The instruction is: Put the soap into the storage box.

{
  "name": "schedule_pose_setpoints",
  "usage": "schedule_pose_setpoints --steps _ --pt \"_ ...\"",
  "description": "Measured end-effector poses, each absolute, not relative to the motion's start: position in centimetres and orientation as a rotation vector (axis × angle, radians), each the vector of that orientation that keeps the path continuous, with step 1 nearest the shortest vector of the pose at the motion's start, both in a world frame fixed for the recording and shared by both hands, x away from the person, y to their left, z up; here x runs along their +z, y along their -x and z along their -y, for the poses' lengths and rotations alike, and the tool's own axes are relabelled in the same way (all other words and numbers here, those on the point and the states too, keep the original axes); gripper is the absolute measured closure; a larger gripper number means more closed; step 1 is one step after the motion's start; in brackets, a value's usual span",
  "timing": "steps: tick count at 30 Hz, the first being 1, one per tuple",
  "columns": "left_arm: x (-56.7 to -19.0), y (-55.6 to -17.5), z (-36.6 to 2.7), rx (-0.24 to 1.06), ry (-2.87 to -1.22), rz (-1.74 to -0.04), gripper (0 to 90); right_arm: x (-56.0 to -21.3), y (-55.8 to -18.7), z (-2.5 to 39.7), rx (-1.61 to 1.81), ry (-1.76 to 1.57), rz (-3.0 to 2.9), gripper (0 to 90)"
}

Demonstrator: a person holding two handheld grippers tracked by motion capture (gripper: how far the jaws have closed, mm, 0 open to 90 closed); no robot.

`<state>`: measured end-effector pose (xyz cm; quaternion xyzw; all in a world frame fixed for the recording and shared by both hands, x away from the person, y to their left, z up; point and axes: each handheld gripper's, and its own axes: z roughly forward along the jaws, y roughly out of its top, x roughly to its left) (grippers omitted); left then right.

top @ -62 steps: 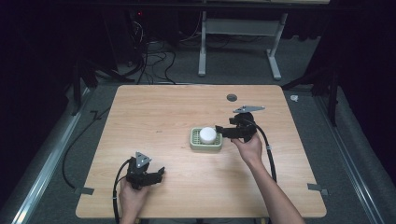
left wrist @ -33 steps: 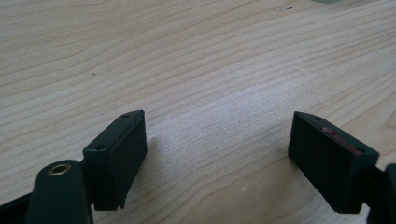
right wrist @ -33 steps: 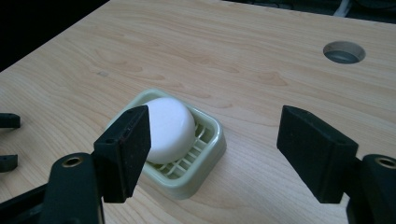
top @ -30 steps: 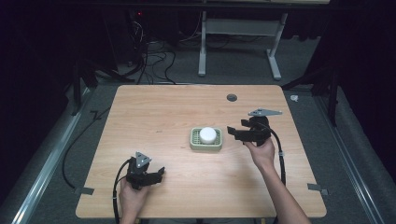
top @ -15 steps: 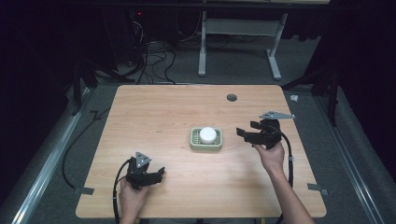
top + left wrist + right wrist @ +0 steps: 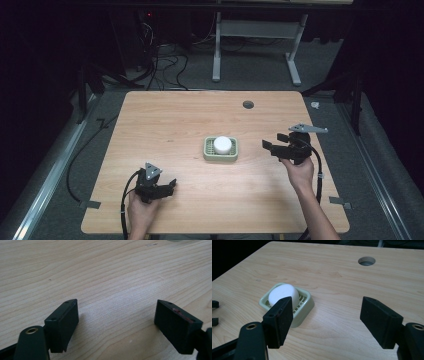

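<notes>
A round white soap lies in a pale green slotted dish near the middle of the wooden table. My right gripper hovers open to the right of the dish, jaws pointing left at it, nothing between them. In the right gripper view the soap and dish sit ahead at left, partly behind the left jaw, with the right gripper wide apart. My left gripper rests open near the table's front left. The left gripper view has the left gripper spread over bare wood.
A round cable hole is set in the table's far side, also seen as the hole in the right gripper view. The table edge runs close to both hands. Cables and a desk frame lie on the floor beyond.
My right gripper has drawn back to the right, away from the soap dish, and now stands clear of it. The left gripper has stayed in place.
</notes>
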<state>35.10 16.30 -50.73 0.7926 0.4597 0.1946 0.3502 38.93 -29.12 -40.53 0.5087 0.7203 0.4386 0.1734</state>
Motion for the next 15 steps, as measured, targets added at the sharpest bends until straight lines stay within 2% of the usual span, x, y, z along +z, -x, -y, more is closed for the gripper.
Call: schedule_pose_setpoints --steps 15 --pt "-50.7 -35.1 -16.3 0.505 -2.052 -1.190 20.0 -41.0 -37.1 30.6 1.262 -1.476 -2.014 27.9"
